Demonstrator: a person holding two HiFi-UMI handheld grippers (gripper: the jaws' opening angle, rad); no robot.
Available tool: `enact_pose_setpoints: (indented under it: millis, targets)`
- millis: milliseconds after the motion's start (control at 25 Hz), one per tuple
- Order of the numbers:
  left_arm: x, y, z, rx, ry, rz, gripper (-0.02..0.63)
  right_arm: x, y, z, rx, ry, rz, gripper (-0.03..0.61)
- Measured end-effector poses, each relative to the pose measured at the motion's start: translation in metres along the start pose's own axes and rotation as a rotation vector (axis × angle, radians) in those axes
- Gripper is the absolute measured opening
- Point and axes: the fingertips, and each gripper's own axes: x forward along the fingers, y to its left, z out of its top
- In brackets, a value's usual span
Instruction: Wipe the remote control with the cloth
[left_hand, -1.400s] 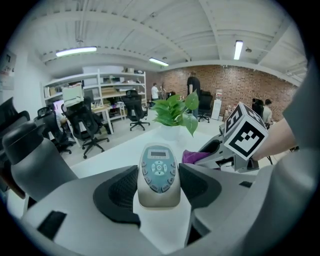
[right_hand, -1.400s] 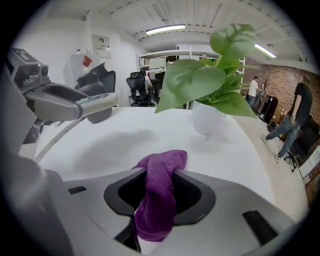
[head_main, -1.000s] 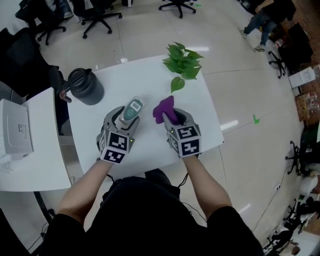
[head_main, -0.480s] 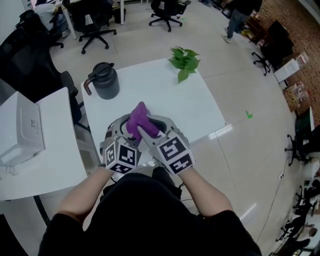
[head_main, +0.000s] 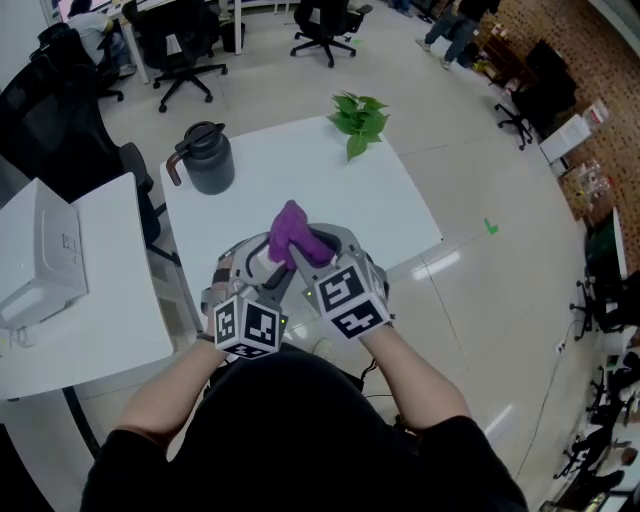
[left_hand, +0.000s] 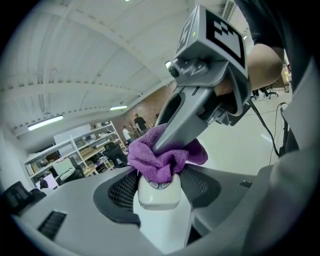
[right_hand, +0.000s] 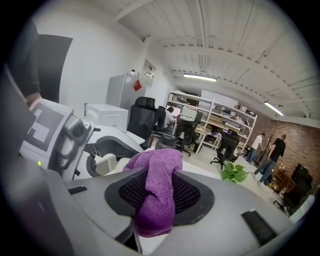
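Now wiping: left claw (head_main: 255, 265) grips the remote control (left_hand: 159, 196), right claw (right_hand: 160, 196) pinches the purple cloth (right_hand: 159, 165) against it; next, stroke lengthwise.

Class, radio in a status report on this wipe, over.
Left gripper shut on remote control. Right gripper shut on cloth. Cloth touching remote control's end. Nothing in the way.

A white square table (head_main: 380, 190) is seen from above. At its far left corner a dark lidded jug (head_main: 208, 160) is set; at its far right corner, a green leafy potted plant (head_main: 358, 118). Over the near edge, the left gripper (left_hand: 159, 185) and the right gripper (right_hand: 160, 191) are held side by side. A white plastic remote control (left_hand: 159, 196) is clamped in the left jaws. A purple terry cloth (head_main: 295, 232), pinched in the right jaws, is laid on its projecting end. A second white desk (head_main: 110, 300) is placed left of the table.
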Motion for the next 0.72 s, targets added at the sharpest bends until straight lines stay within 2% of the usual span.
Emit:
enact_pose_setpoints:
  millis: [80, 200, 280, 360, 440, 520, 600, 720]
  targets:
    - [0.005, -0.006, 0.001, 0.017, -0.001, -0.006, 0.250, -0.007, -0.024, -0.008, 0.016, 0.004, -0.040, 0.141]
    - [0.011, -0.008, 0.011, -0.021, 0.006, 0.008, 0.250, -0.026, -0.054, -0.008, 0.062, -0.031, -0.070, 0.141]
    - [0.018, -0.010, 0.010, -0.031, 0.018, 0.011, 0.250, -0.039, -0.052, 0.002, 0.079, -0.078, -0.034, 0.141]
    - [0.026, -0.012, 0.008, -0.029, 0.026, 0.011, 0.250, -0.044, -0.032, 0.010, 0.075, -0.102, 0.052, 0.141]
    - [0.032, -0.015, 0.014, -0.022, 0.027, 0.014, 0.250, -0.043, -0.007, 0.010, 0.065, -0.095, 0.142, 0.143]
    - [0.036, -0.019, 0.022, -0.003, 0.020, 0.017, 0.250, -0.038, 0.007, 0.005, 0.054, -0.073, 0.192, 0.143]
    - [0.037, -0.023, 0.028, 0.020, 0.012, 0.019, 0.250, -0.036, 0.007, -0.002, 0.051, -0.055, 0.202, 0.143]
    - [0.034, -0.028, 0.036, 0.048, -0.002, 0.028, 0.250, -0.039, -0.015, -0.010, 0.059, -0.043, 0.164, 0.143]
